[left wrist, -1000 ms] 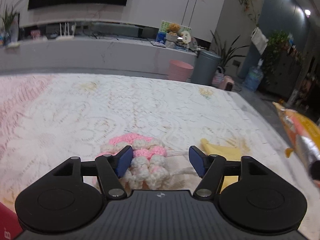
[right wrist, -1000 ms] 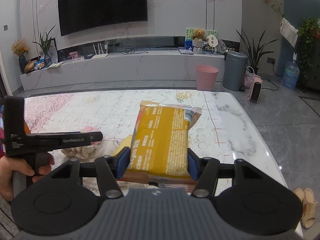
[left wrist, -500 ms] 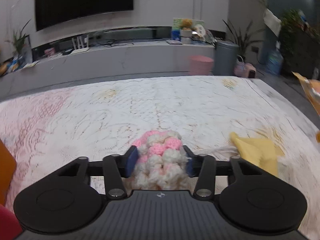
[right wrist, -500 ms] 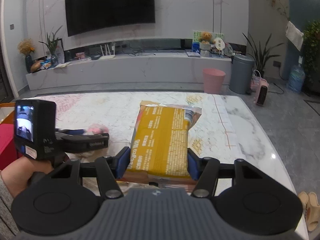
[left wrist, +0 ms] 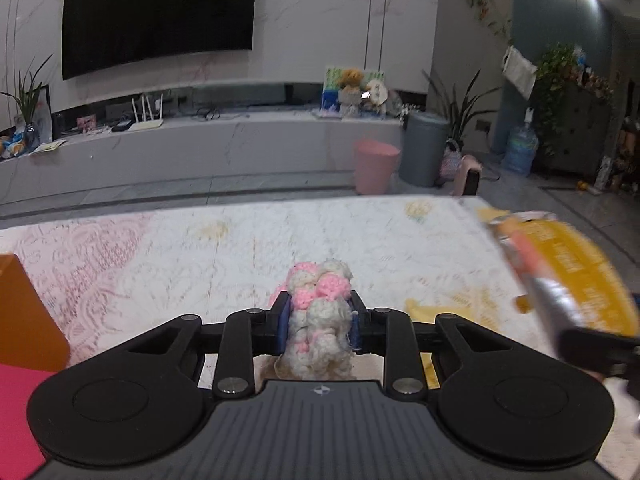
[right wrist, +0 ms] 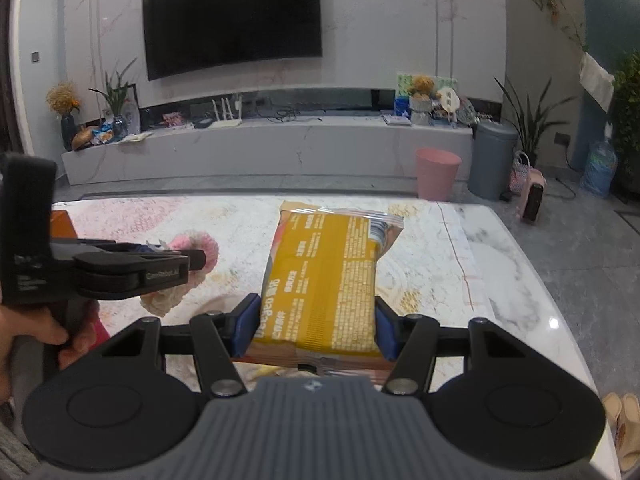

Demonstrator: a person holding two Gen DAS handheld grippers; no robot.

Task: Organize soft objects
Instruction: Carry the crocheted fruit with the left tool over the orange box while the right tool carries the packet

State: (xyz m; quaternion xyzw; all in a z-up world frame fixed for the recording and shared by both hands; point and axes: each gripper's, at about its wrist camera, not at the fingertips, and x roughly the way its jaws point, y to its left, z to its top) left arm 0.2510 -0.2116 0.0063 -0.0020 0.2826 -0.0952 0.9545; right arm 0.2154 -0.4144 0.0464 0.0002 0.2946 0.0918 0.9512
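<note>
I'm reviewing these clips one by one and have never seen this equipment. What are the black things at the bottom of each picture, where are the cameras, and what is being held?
No robot arm here: a person holds a two-finger clamp tool in each hand, and each tool carries a wide-angle camera looking along its fingers. The black shapes are the tools themselves.

The left camera shows the left gripper, whose jaws have just been closing; they now squeeze a pink and white crocheted piece. The right camera shows the right gripper clamped on a yellow snack packet, with the person's hand holding the left tool at the left edge.

Below is a table with a lace cloth. A yellow cloth lies on it, and an orange box stands at the left.
</note>
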